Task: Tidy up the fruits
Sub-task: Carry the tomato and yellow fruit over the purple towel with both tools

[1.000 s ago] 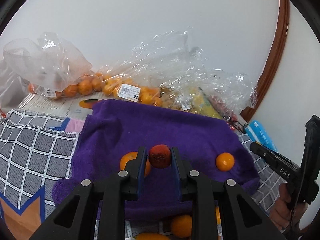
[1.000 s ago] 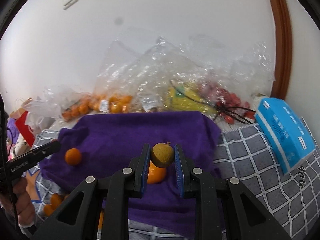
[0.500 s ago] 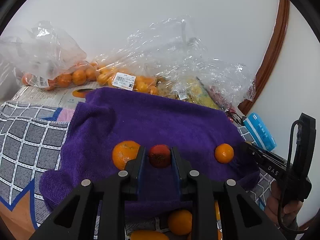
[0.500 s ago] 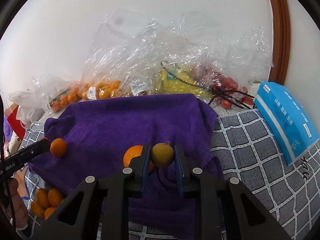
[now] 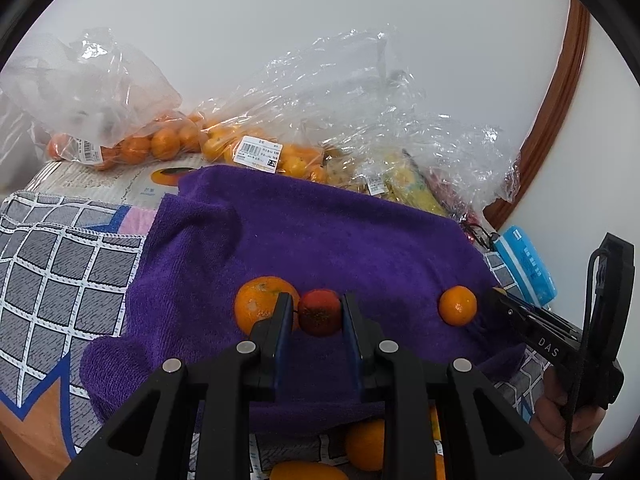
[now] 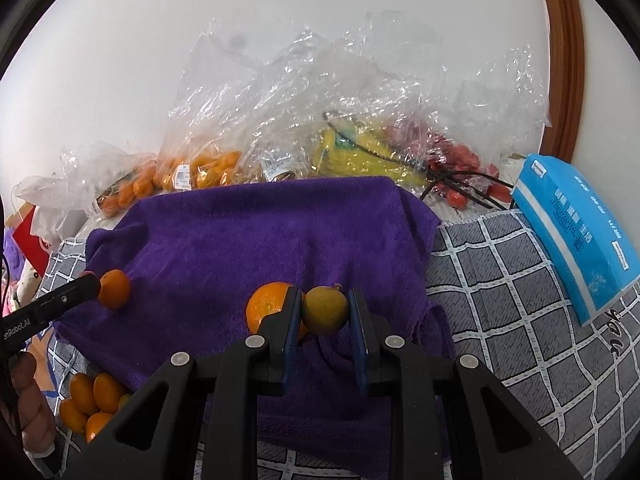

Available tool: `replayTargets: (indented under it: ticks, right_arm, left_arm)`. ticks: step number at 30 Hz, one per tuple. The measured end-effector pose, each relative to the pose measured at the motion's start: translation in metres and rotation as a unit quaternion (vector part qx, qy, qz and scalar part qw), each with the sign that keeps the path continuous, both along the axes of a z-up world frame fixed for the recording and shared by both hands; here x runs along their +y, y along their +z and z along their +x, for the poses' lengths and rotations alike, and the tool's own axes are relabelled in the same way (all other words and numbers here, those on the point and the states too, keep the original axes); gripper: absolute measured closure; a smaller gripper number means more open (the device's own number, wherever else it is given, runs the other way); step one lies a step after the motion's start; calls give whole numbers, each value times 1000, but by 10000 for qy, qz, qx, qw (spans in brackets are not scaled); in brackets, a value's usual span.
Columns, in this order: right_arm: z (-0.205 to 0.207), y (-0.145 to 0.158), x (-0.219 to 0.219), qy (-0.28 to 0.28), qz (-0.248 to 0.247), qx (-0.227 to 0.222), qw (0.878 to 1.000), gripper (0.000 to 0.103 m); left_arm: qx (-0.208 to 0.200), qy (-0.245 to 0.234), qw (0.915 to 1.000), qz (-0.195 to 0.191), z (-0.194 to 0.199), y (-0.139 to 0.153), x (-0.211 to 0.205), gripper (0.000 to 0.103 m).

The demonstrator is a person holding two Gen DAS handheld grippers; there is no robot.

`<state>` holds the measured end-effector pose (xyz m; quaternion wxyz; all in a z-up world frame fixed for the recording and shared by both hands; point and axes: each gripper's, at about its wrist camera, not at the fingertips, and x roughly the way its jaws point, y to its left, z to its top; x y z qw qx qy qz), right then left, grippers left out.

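Note:
A purple towel (image 5: 340,240) (image 6: 240,240) lies spread over a checked cloth. My left gripper (image 5: 316,300) is shut on a small red fruit (image 5: 320,313) just above the towel, with a loose orange (image 5: 258,304) beside its left finger. My right gripper (image 6: 325,294) is shut on a yellow-green fruit (image 6: 324,310), and another orange (image 6: 270,306) rests on the towel by its left finger. Each view shows the other gripper from the side: the right gripper (image 5: 498,293) next to an orange (image 5: 458,305), the left gripper (image 6: 90,280) next to an orange (image 6: 114,288).
Clear plastic bags of oranges (image 5: 160,144), bananas (image 6: 360,152) and red fruit (image 6: 460,168) are piled along the wall behind the towel. A blue tissue pack (image 6: 576,224) lies at the right. Several loose oranges (image 6: 92,400) sit below the towel's front edge.
Both views have tipped slightly downward, so the towel and bags sit higher in the pictures. Each gripper stays shut on its fruit; the oranges beside the fingers show more fully.

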<state>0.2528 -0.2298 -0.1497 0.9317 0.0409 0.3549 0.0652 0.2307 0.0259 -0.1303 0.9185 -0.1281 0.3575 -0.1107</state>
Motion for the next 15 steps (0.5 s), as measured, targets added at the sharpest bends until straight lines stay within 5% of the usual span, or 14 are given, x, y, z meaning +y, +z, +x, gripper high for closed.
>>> replayTargets:
  ticks: [15]
  right_arm:
    - [3,-4,3,48,-56,120,9999,79]
  left_arm:
    - [107,-126,9997,168,2,-5,-7,80]
